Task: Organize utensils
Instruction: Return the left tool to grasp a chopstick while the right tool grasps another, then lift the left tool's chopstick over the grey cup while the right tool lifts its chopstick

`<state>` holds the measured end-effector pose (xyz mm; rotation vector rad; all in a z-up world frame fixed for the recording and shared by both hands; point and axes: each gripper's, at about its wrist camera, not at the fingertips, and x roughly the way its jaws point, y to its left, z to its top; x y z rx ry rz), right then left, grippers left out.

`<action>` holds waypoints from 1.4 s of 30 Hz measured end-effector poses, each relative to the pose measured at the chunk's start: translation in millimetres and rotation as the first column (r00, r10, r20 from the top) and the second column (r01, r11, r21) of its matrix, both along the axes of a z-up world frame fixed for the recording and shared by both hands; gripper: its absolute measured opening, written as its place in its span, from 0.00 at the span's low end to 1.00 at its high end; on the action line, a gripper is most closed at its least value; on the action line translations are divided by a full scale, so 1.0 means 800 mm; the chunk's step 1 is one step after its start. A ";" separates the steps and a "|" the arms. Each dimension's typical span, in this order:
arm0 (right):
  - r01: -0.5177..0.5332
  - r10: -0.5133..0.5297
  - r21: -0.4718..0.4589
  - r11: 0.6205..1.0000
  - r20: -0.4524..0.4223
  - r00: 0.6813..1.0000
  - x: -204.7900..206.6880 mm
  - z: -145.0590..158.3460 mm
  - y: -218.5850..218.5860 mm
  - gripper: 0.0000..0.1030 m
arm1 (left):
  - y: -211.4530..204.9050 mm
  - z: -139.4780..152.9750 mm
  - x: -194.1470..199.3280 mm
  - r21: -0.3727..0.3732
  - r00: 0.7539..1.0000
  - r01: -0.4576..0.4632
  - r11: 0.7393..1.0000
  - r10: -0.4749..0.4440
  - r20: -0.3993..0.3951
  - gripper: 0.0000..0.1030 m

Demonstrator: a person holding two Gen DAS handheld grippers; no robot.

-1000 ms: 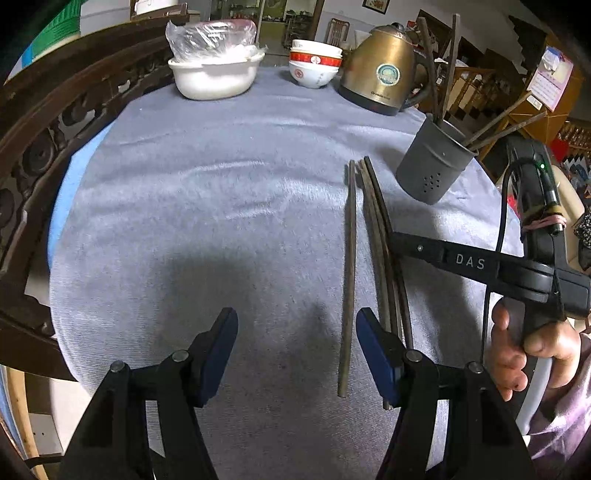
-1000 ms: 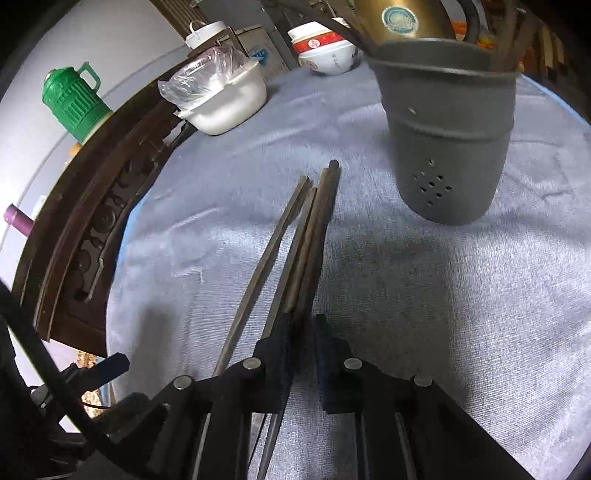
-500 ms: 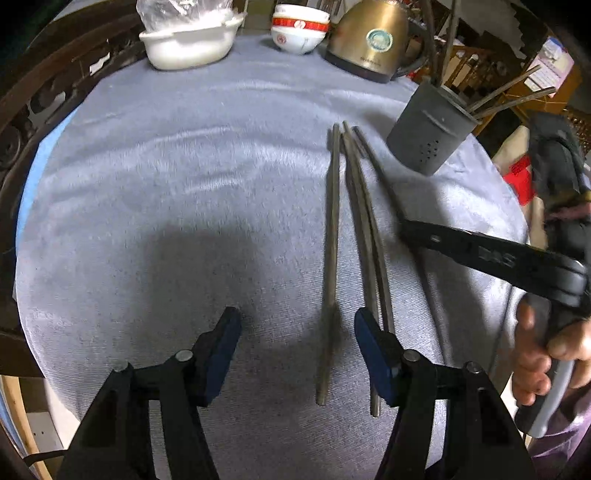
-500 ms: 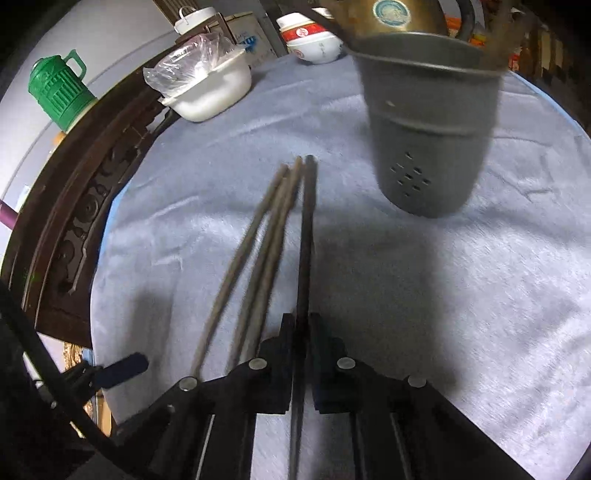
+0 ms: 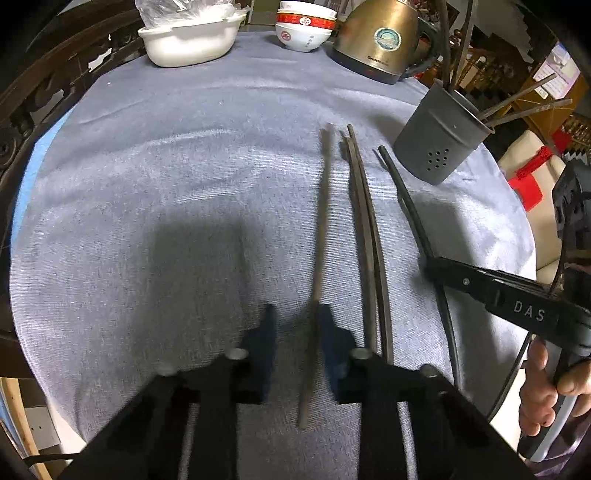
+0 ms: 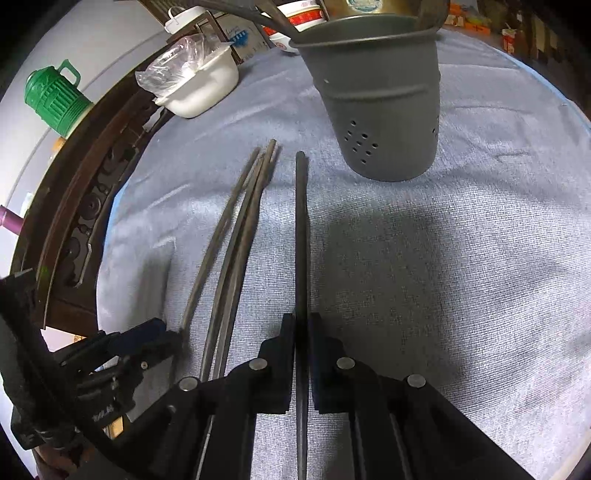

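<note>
Dark chopsticks lie on the grey tablecloth. My right gripper (image 6: 302,325) is shut on one chopstick (image 6: 301,229), lifted apart from the rest and pointing toward the grey perforated holder (image 6: 380,99); it also shows in the left wrist view (image 5: 406,195). My left gripper (image 5: 295,321) straddles the leftmost chopstick (image 5: 321,229), jaws narrowed, the right pad touching it, a gap on the left. Two more chopsticks (image 5: 365,229) lie between. The holder (image 5: 439,140) has several chopsticks standing in it.
At the back stand a white dish with a plastic bag (image 5: 192,37), stacked red-rimmed bowls (image 5: 304,27) and a brass kettle (image 5: 380,40). A dark carved chair back (image 6: 74,206) runs along the left edge. A green jug (image 6: 55,99) stands beyond.
My left gripper's jaws have narrowed around the leftmost chopstick. My right gripper has moved its chopstick to the right, away from the others and nearer the holder.
</note>
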<state>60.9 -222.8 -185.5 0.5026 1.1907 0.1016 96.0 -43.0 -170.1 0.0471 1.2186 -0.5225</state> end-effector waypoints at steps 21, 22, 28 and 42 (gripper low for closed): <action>-0.013 0.013 0.003 1.000 -0.039 0.999 -0.013 0.005 0.001 0.10 | 0.026 0.005 -0.019 -0.020 0.997 -0.002 1.000 0.000 -0.083 0.08; -0.008 0.007 -0.004 1.000 -0.036 0.999 -0.010 0.005 0.000 0.11 | 0.027 0.009 -0.014 -0.025 0.997 -0.004 1.000 0.002 -0.077 0.13; -0.005 0.004 -0.069 0.998 -0.004 1.000 0.021 0.006 0.000 0.14 | 0.017 0.024 0.027 -0.014 1.000 -0.002 1.000 0.002 -0.030 0.30; 0.048 -0.047 -0.132 0.990 0.009 0.999 0.085 0.005 -0.001 0.14 | -0.046 0.001 0.113 0.056 0.999 -0.005 0.998 0.007 -0.043 0.32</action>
